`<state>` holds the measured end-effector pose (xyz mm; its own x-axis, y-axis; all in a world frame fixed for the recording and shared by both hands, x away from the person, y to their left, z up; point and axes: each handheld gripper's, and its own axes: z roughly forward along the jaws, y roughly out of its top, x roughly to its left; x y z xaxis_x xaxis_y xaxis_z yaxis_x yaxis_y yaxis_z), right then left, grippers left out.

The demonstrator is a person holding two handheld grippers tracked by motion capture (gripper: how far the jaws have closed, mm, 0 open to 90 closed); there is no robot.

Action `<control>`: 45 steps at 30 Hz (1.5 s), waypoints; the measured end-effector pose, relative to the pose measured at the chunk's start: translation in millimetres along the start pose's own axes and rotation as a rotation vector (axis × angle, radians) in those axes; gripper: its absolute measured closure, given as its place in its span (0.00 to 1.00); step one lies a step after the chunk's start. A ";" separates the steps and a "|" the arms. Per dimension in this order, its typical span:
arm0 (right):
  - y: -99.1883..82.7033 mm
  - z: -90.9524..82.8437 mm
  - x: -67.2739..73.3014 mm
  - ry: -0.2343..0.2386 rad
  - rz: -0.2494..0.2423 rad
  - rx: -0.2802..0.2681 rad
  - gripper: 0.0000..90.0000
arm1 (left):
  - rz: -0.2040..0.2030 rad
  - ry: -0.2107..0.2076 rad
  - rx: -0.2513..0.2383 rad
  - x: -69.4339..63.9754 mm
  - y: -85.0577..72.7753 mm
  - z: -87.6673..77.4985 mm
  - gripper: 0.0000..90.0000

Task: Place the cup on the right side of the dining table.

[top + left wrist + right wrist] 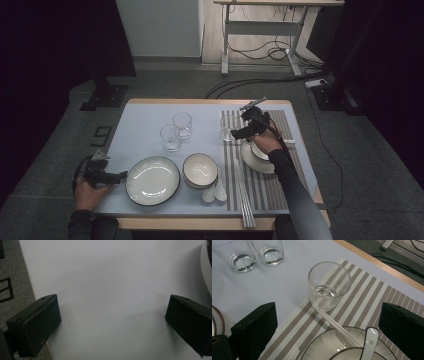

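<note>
Across the right half of the surface point(150, 115) lies the striped placemat point(280, 125), carrying a plate point(322, 345) and, at its upper left corner, the glass point(329, 285). Right gripper point(248, 130) hovers just below that glass, fingers spread and empty; best approach is level, straddling the glass. Left gripper point(107, 176) rests lower left, fingers spread beside another plate point(152, 180).
</note>
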<state>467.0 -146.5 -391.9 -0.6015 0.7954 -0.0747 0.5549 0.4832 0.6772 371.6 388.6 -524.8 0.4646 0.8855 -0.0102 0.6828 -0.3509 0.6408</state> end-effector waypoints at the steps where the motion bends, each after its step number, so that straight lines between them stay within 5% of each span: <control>1: -1.8 -1.5 -0.4 0.000 0.002 -0.001 0.02 | 0.000 0.000 0.000 0.0 0.0 0.0 0.00; 27: -52.6 -35.7 -10.1 0.011 0.018 -0.034 0.02 | -0.001 0.000 0.000 -0.2 -0.1 0.0 0.00; 45: -98.1 -48.2 -17.5 -0.037 0.040 -0.012 0.00 | -0.001 0.000 0.000 -0.1 -0.1 0.0 0.00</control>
<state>395.4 -225.4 -421.8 -0.5571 0.8272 -0.0737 0.5711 0.4460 0.6891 371.5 388.5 -524.8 0.4643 0.8856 -0.0108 0.6828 -0.3502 0.6412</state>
